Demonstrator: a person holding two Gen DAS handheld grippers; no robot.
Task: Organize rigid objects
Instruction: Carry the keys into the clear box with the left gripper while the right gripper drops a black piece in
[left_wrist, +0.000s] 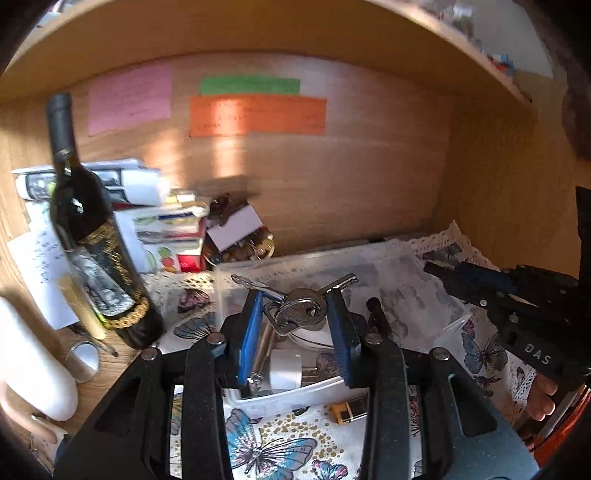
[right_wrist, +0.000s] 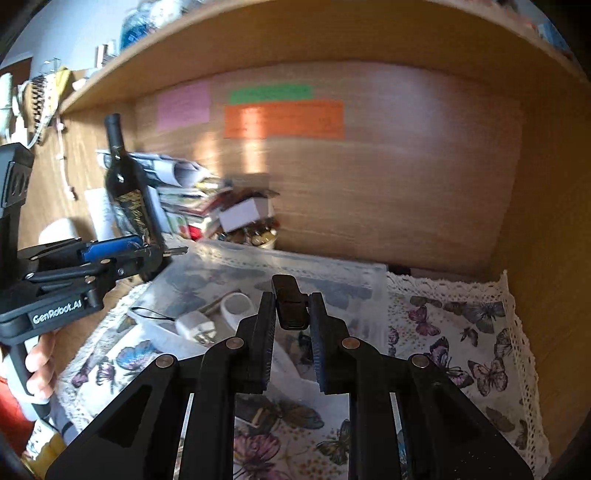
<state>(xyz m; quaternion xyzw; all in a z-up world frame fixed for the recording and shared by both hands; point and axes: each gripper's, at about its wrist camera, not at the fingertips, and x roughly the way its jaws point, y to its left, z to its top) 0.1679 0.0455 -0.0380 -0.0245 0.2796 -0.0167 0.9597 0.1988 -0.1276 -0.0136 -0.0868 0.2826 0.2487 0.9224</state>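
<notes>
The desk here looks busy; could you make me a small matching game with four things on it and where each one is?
Things:
1. bunch of keys
2. small black stick
3. wine bottle
4. orange note

Places:
A. stuck on the wooden back wall
B. standing on the desk at the left
C. between the fingers of the left hand-held gripper
D. between the fingers of the right hand-held gripper

Pairs: 1-C, 2-D, 3-B, 4-A
</notes>
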